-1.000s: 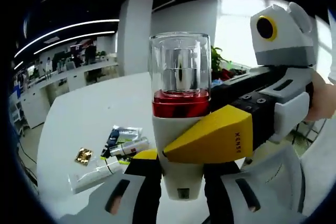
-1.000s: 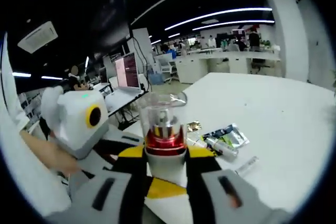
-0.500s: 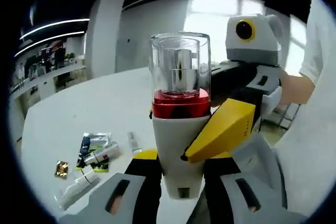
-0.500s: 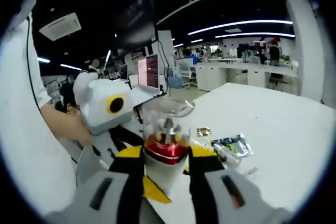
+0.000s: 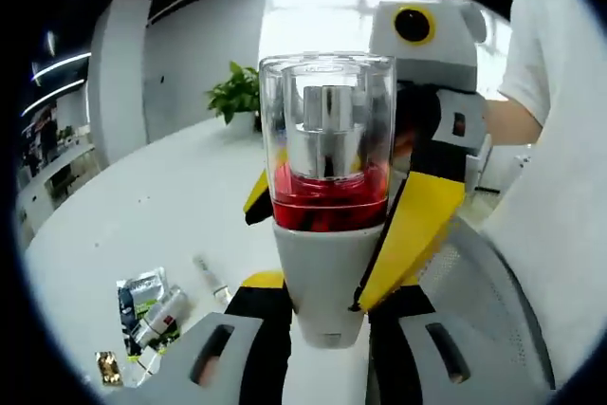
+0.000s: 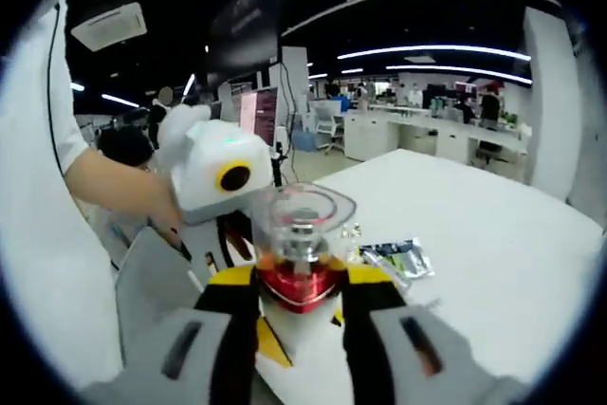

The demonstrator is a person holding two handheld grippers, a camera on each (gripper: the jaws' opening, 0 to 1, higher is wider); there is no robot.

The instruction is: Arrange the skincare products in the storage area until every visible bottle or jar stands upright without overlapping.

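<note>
Item: one bottle (image 5: 327, 192), white body, red collar, clear cap over a silver pump. It is held above the table (image 5: 161, 206), upright in the left gripper view and slightly tilted in the right gripper view (image 6: 299, 258).

Left gripper (image 5: 327, 329): jaws are closed against the lower body of the bottle, one on each side. The bottle's long axis runs straight out between the jaws, cap end away from the camera.

Right gripper (image 6: 299, 315): jaws are likewise pressed to the bottle's sides, just under the red collar. Seen from the left, its yellow-tipped jaw crosses the bottle's right flank at a slant, above the left gripper's hold. The bottle is thus clamped by both grippers at once, the two holds at an angle to each other about the same body.

Other stock, located from the bottle: sachets (image 5: 142, 296) and a tube (image 5: 156, 315) lie flat on the table below and to its left in the left gripper view; a thin stick (image 5: 211, 277) lies between them and the bottle. A small gold packet (image 5: 107, 367) lies lower still.

Judgement: the bottle is well clear of the table, base towards the left gripper. Setting it down upright calls for one hold to be let go first; the lower one is the more likely to foul the table.
</note>
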